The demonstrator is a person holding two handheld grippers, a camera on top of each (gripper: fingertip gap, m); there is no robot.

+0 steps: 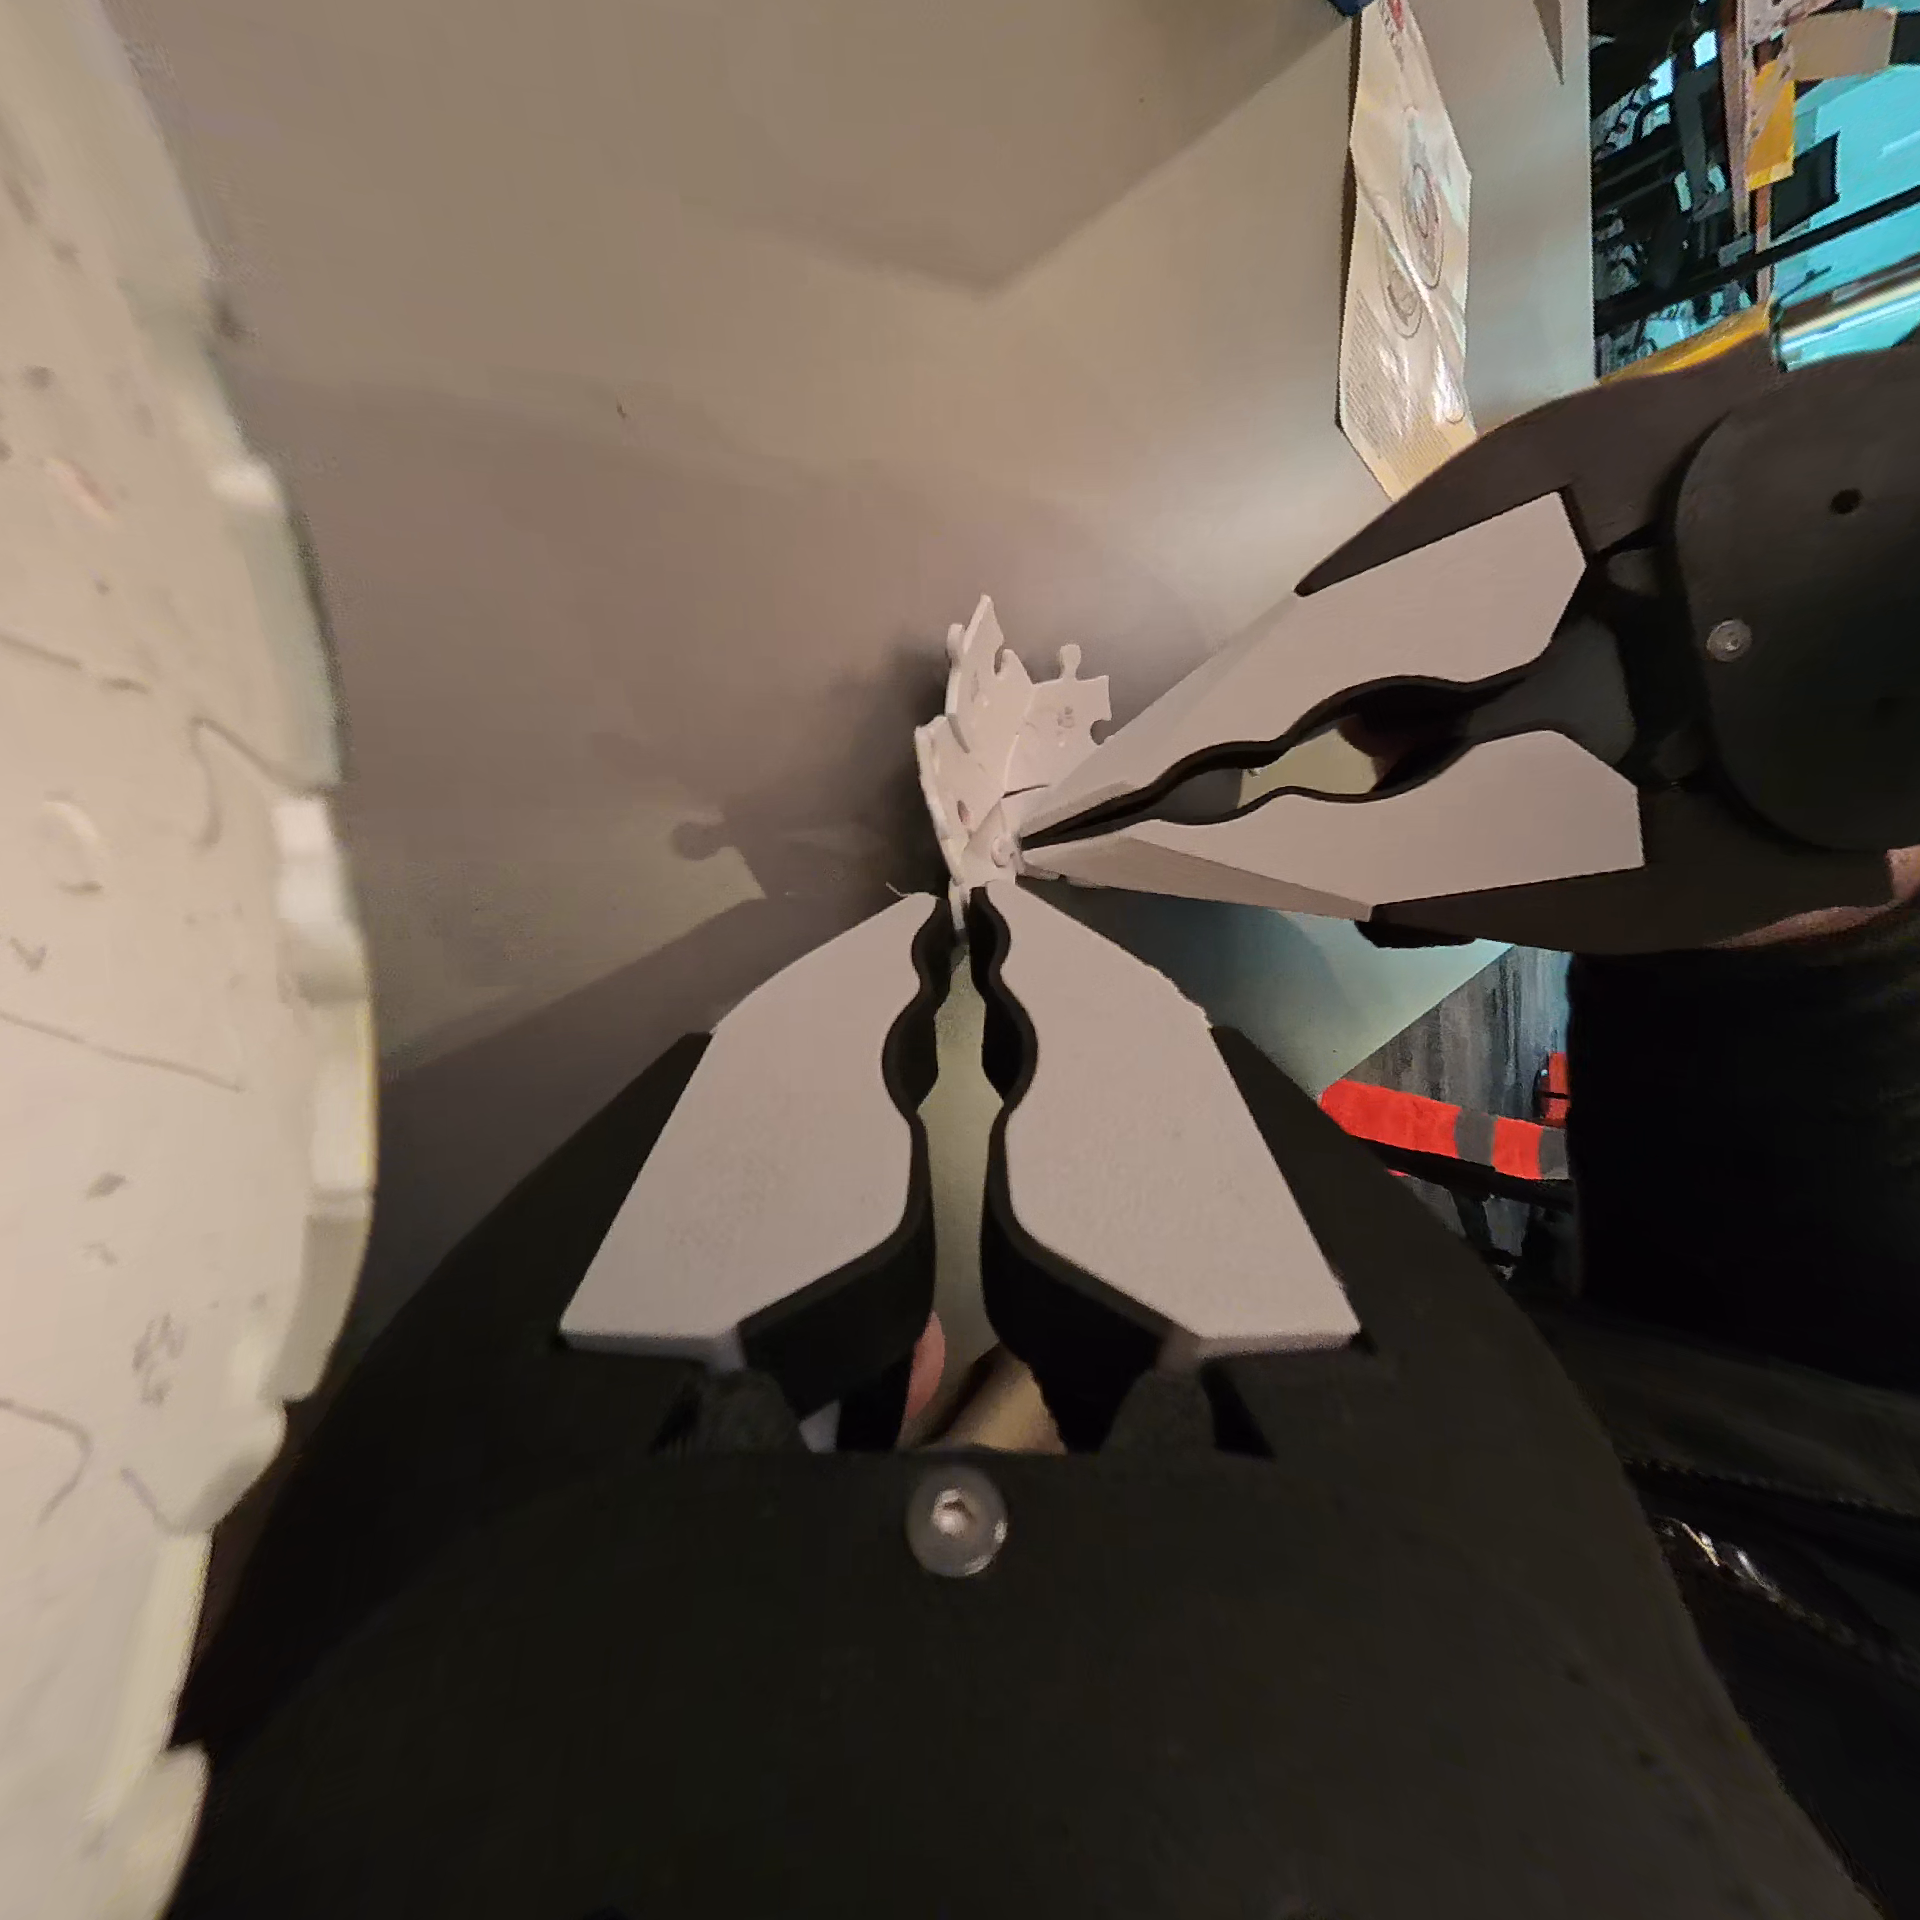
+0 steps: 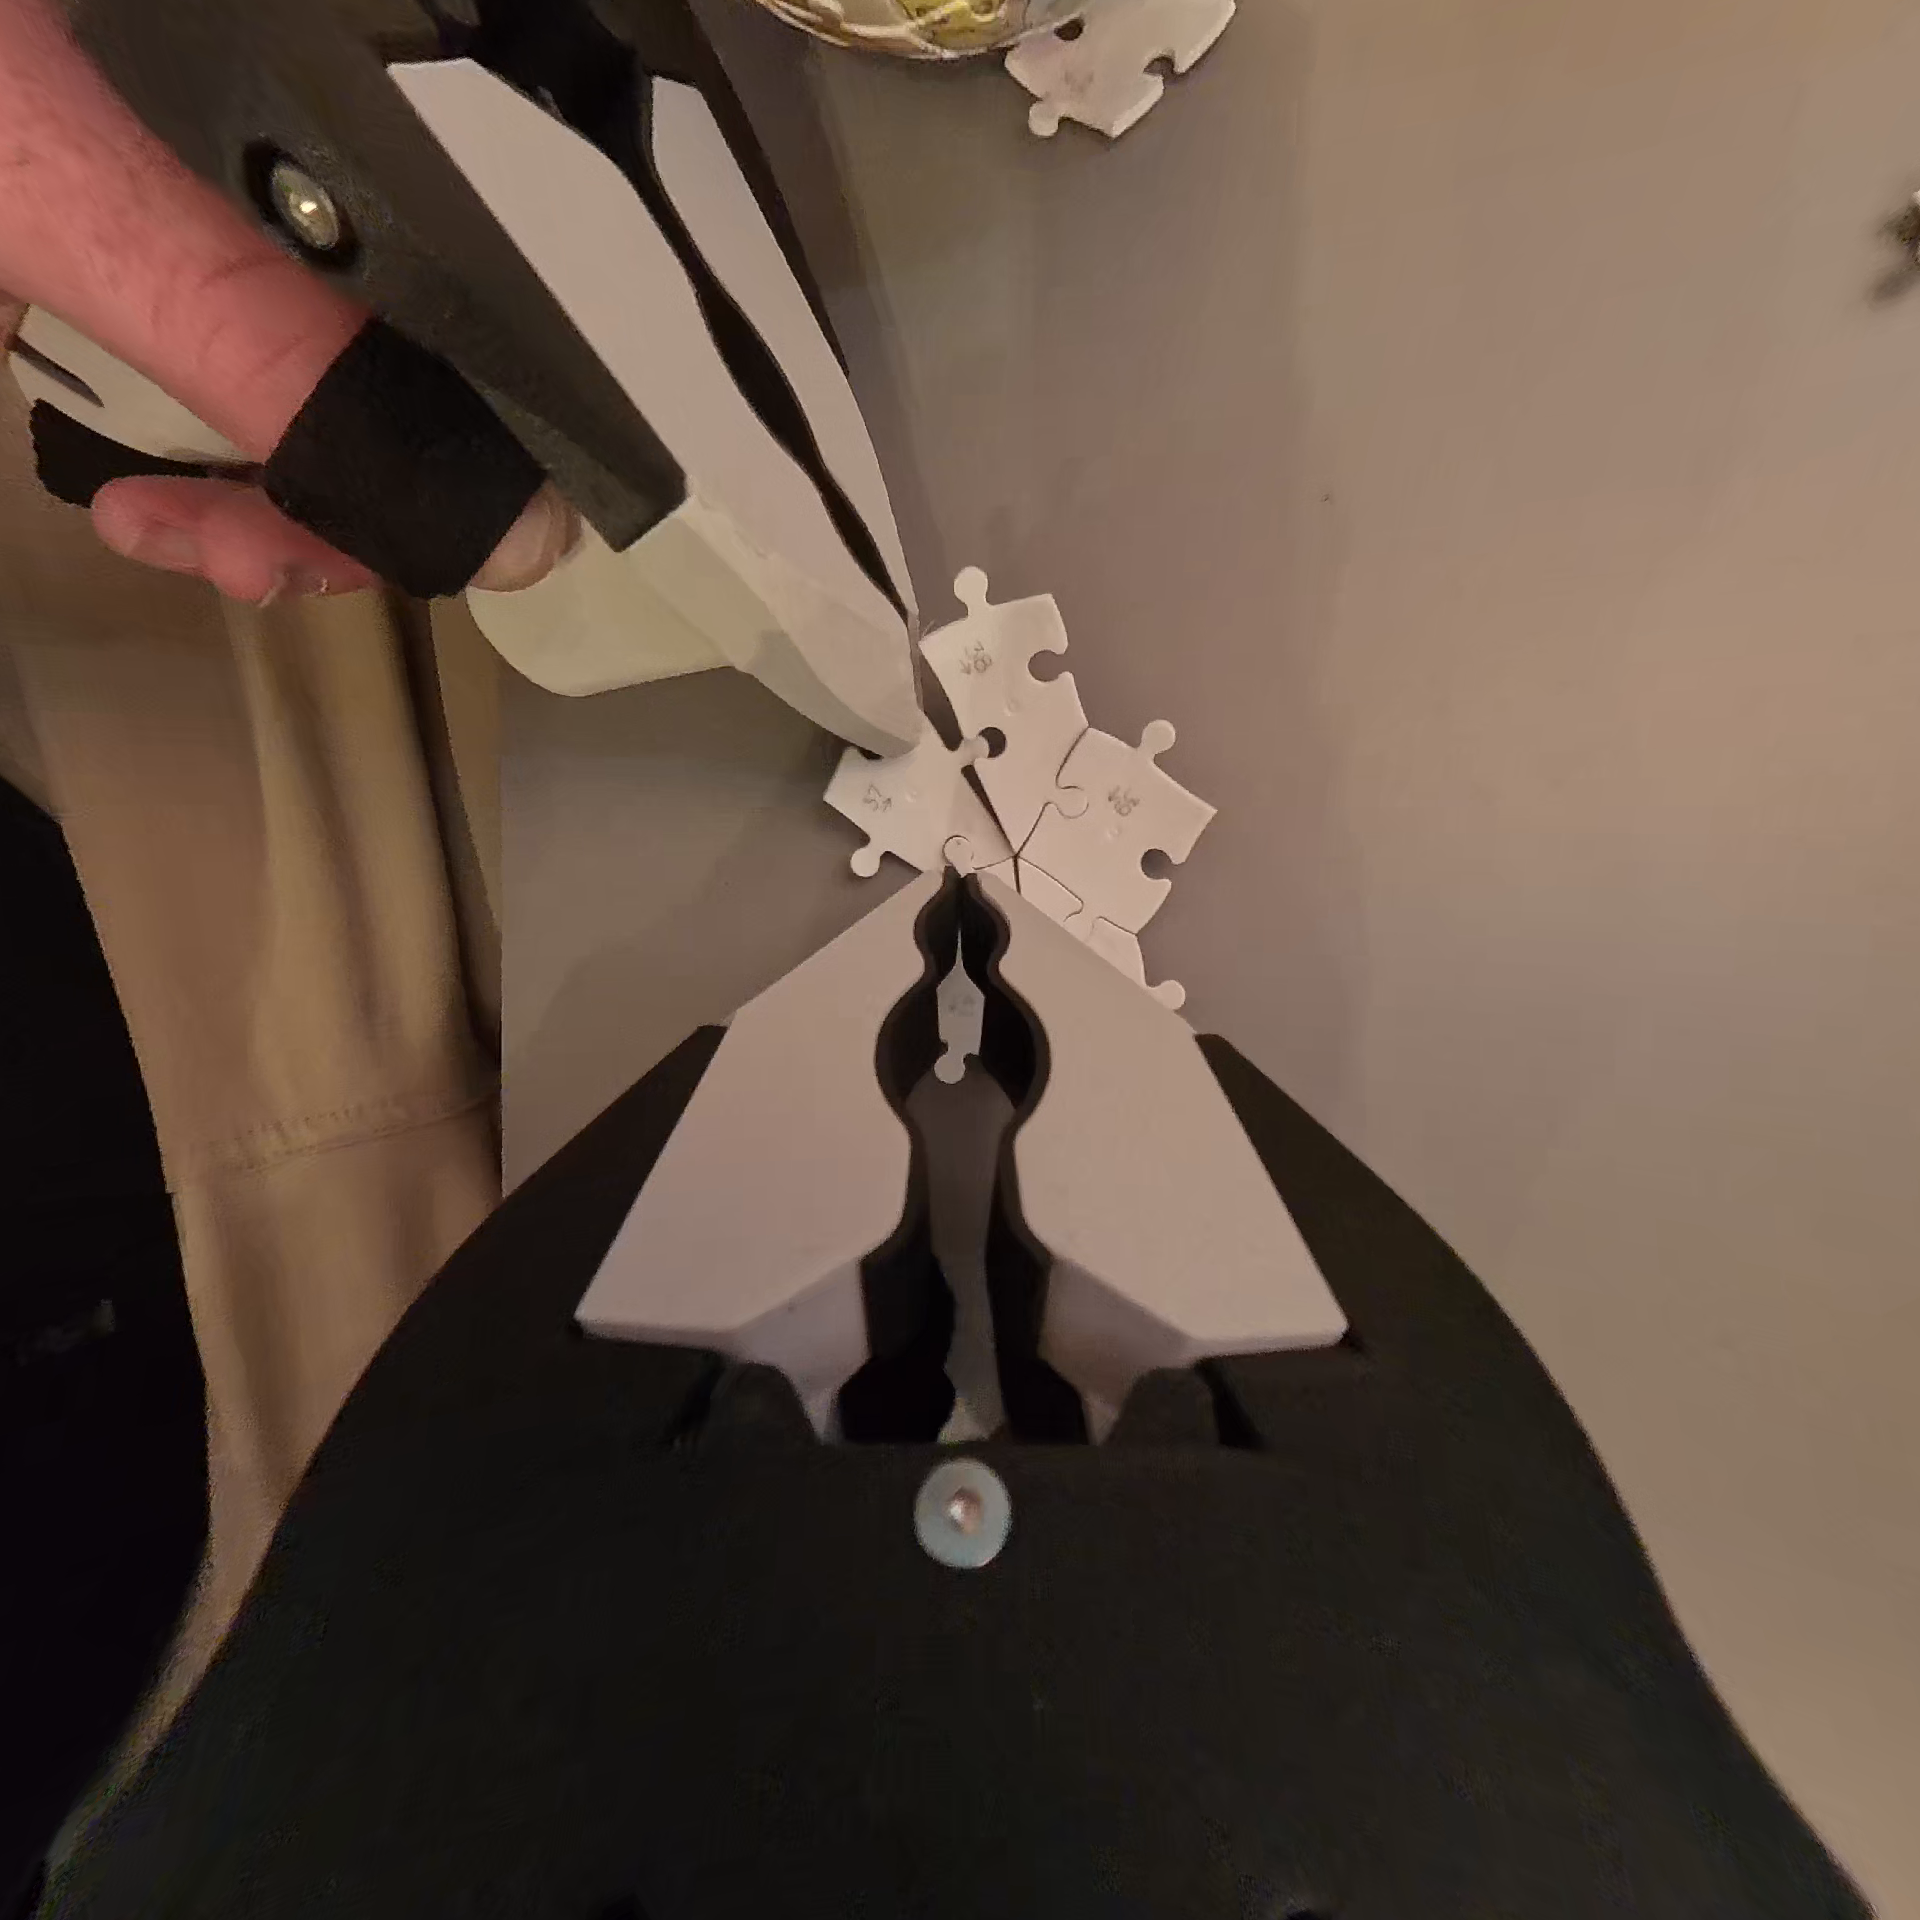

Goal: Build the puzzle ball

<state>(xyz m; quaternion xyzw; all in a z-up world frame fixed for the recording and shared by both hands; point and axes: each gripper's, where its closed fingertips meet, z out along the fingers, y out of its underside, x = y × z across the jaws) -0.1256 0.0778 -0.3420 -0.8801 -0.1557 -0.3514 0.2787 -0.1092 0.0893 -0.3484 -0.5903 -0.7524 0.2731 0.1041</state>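
A small cluster of joined white puzzle pieces point(image 2: 1122, 821) is held above the grey table between both grippers. It also shows in the left wrist view point(image 1: 997, 717). My right gripper point(image 2: 961, 883) is shut on the cluster's lower edge, and one piece point(image 2: 956, 1023) shows between its fingers. My left gripper point(image 1: 964, 909) is shut on a piece at the cluster's left side point(image 2: 894, 800). In the right wrist view the left gripper point(image 2: 914, 727) comes in from the upper left. In the left wrist view the right gripper point(image 1: 1023, 836) comes in from the right. The two sets of tips almost touch.
A large curved white section of joined puzzle pieces point(image 1: 125, 935) fills the left edge, blurred and close. A loose white piece point(image 2: 1101, 73) lies on the grey table point(image 2: 1507, 727) farther off. A printed paper sheet point(image 1: 1403, 239) lies at the table's far side. A person's hand point(image 2: 208, 343) holds the left gripper. Left and right tips are no more than a few centimetres apart.
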